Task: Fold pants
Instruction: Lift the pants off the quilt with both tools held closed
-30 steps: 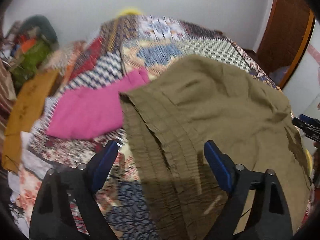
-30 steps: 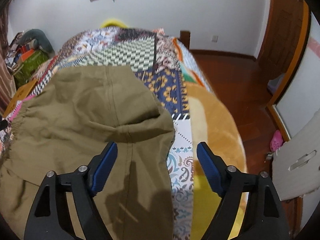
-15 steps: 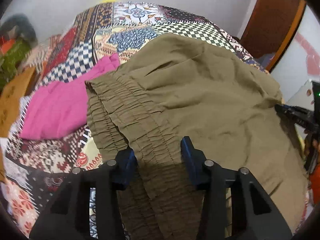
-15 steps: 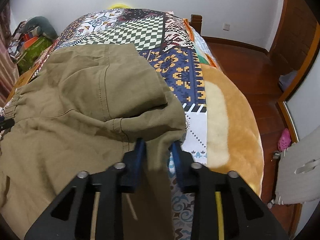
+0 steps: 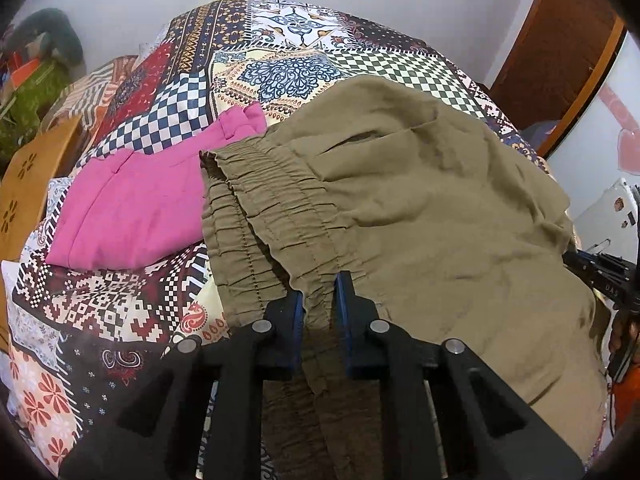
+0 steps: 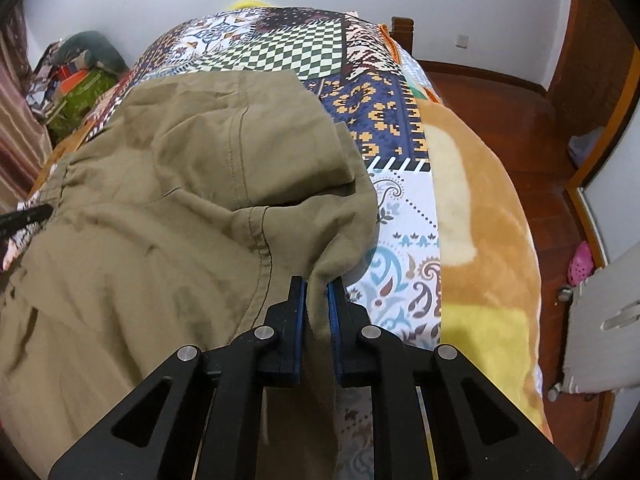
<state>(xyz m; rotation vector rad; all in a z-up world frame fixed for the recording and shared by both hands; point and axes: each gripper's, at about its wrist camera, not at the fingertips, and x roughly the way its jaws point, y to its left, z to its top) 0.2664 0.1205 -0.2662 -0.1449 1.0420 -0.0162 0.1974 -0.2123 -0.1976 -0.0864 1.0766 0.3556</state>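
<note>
- We take the patchwork-print bed cover (image 5: 168, 292) as our landmark; at its left side lies a flat pink garment (image 5: 132, 208), untouched.
- Just right of that pink piece, the olive-brown cotton pants (image 5: 420, 208) lie spread across the cover, their gathered elastic waistband (image 5: 272, 216) toward the left and the leg ends toward the right edge of the cover.
- Our left gripper (image 5: 318, 312) is closing its blue pads on the near part of the waistband, and the fabric is pinched between them.
- Our right gripper (image 6: 317, 312) is closing on the near corner of the leg end (image 6: 336, 240), where the cloth bunches between the pads.
- To the right of the cover's pattern shows an orange-and-yellow plush blanket (image 6: 488, 264).
- We judge the fold as barely begun: the pants already look doubled leg on leg, both near corners are gripped, and carrying them over and flattening are left.
</note>
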